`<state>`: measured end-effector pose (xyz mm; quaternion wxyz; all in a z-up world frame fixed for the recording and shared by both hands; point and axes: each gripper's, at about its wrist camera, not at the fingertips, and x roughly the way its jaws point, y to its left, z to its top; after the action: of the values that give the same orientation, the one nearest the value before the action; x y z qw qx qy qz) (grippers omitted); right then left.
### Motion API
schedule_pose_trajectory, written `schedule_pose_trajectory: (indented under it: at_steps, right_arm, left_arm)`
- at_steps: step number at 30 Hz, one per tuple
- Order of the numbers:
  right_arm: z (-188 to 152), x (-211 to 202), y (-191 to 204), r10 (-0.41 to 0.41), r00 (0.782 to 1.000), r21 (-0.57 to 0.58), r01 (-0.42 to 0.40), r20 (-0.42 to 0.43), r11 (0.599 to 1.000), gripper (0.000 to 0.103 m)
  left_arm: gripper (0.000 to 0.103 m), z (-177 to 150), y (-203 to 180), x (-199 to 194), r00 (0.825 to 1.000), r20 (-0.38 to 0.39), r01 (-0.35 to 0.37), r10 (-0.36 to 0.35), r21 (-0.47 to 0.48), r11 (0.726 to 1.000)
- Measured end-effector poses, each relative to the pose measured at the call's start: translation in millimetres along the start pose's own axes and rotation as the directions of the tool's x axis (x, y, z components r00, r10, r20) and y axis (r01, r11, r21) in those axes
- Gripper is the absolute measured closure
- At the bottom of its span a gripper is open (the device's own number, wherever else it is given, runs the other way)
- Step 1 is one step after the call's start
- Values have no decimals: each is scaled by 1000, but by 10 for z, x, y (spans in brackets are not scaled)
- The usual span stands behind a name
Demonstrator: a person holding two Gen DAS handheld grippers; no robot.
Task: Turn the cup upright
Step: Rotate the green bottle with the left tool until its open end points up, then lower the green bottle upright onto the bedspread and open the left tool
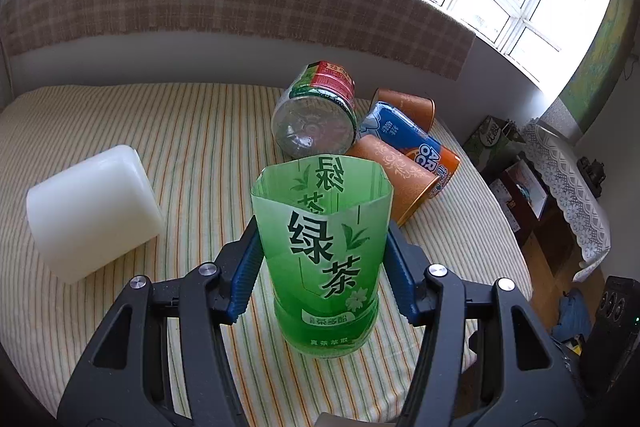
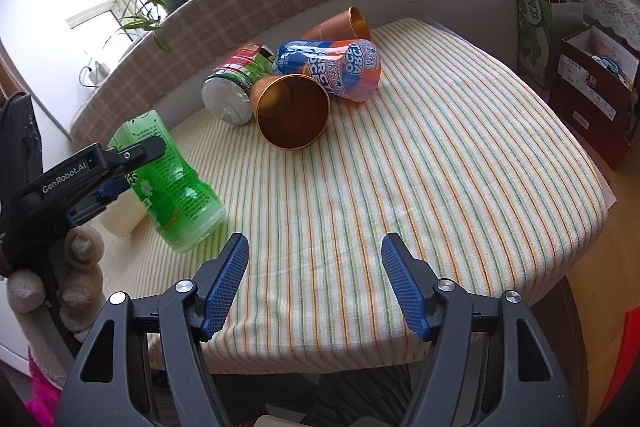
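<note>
My left gripper [image 1: 322, 231] is shut on a green cut-bottle cup [image 1: 324, 259] with Chinese lettering, open end up. In the right wrist view the green cup [image 2: 176, 187] leans, its base touching the striped tablecloth [image 2: 440, 187], with the left gripper [image 2: 124, 167] clamped on its upper part. My right gripper [image 2: 314, 259] is open and empty over the table's near edge.
A white cup [image 1: 92, 211] lies on its side at the left. A pile lies further back: a clear cup with red-green label [image 1: 316, 111], a blue-orange cup [image 1: 412, 143], and two copper cups [image 1: 396, 179] [image 2: 292, 111]. Bags and boxes [image 2: 592, 67] stand at the right.
</note>
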<state>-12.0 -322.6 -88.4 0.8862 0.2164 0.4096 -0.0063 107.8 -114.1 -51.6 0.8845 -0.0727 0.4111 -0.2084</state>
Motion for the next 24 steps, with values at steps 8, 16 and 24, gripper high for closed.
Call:
schedule_pose_trajectory:
  at_steps: [8,16,24]
  right_arm:
    - [-4,5,-23,0,1000,2,0,-4,1000,34]
    - [6,18,-15,-1,1000,3,1,-6,1000,34]
    - [4,17,-23,-5,1000,8,5,-8,1000,34]
  left_arm:
    - [45,-24,-74,23,998,40,-47,44,80,996]
    - [45,-117,-191,-16,998,41,-49,44,133,990]
    - [45,-199,-240,-52,998,41,-47,41,164,985]
